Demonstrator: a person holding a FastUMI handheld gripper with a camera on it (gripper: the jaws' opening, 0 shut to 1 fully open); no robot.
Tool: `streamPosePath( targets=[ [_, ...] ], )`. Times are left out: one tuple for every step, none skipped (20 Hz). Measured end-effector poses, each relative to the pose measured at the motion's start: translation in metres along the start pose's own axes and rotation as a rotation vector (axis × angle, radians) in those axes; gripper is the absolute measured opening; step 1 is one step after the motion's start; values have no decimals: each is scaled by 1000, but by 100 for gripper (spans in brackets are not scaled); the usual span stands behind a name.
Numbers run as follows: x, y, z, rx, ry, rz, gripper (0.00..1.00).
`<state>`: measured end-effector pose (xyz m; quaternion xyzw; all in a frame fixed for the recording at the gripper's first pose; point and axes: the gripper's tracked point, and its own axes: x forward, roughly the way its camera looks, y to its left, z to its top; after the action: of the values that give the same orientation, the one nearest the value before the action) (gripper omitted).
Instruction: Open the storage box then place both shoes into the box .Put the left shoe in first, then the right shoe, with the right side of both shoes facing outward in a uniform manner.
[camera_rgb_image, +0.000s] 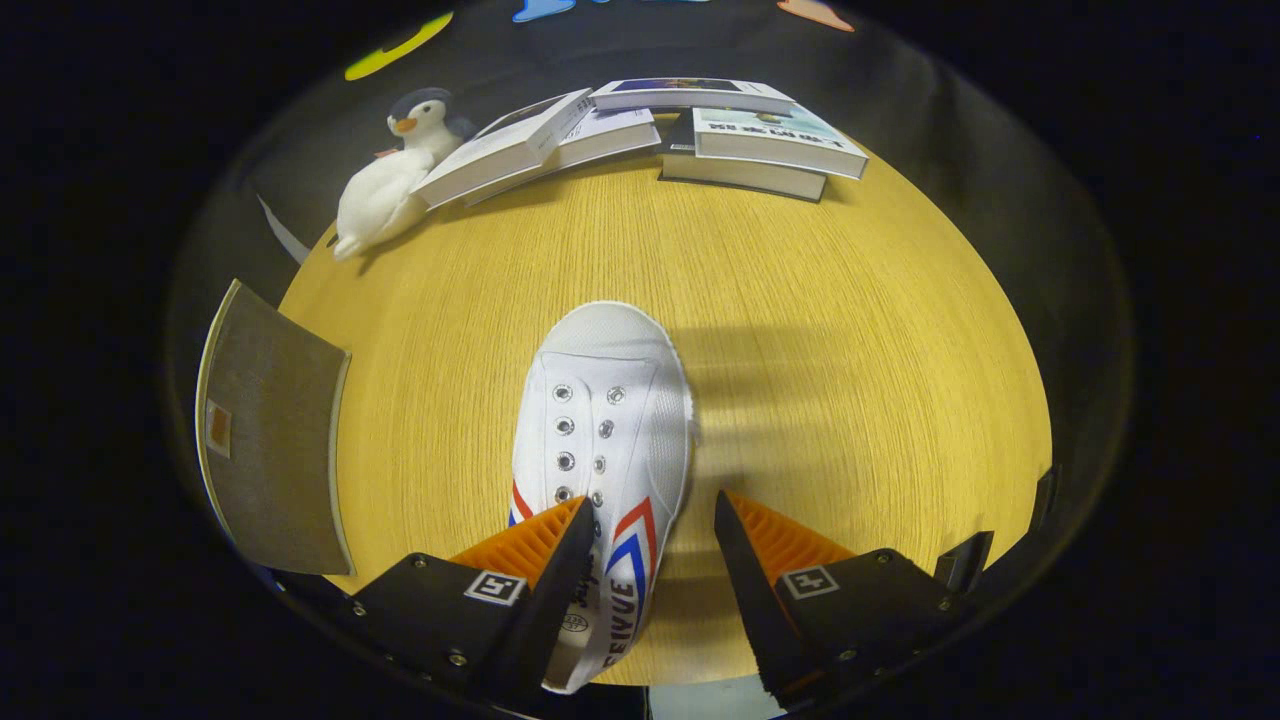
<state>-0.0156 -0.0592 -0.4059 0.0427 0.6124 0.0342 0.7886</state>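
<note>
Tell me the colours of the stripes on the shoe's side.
Red and blue chevron stripes on the white shoe, seen in the gripper view.

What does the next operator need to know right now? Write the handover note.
Gripper: open, fingers either side of the white shoe's heel wall; one finger sits over the shoe's opening, the other beside its striped side. No squeeze yet.
Shoe lies on the wooden table, toe pointing toward the books.
A grey panel stands beside the shoe.
Done: nothing boxed that I can see.
Left: grasp this shoe, box both shoes.
</note>
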Motion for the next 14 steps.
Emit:
streamPosePath(
  targets=[
    [1, 1, -1, 6, 7, 10, 78],
    [0, 7, -2, 23, 19, 46, 78],
    [4, 7, -1, 35, 21, 43, 61],
    [0, 6, -2, 28, 32, 43, 55],
    [0, 6, -2, 21, 31, 42, 55],
    [0, 3, -3, 7, 41, 27, 55],
    [-1, 4, -1, 28, 31, 31, 48],
    [-1, 4, -3, 20, 40, 35, 41],
    [-1, 4, -2, 21, 34, 36, 41],
    [-2, 4, -2, 16, 36, 36, 41],
    [-3, 3, -2, 14, 32, 34, 41],
    [-3, 3, -2, 8, 35, 28, 41],
    [2, -5, 4, 67, -7, -6, 41],
    [-1, -4, -1, 120, 6, 13, 6]
  ],
)
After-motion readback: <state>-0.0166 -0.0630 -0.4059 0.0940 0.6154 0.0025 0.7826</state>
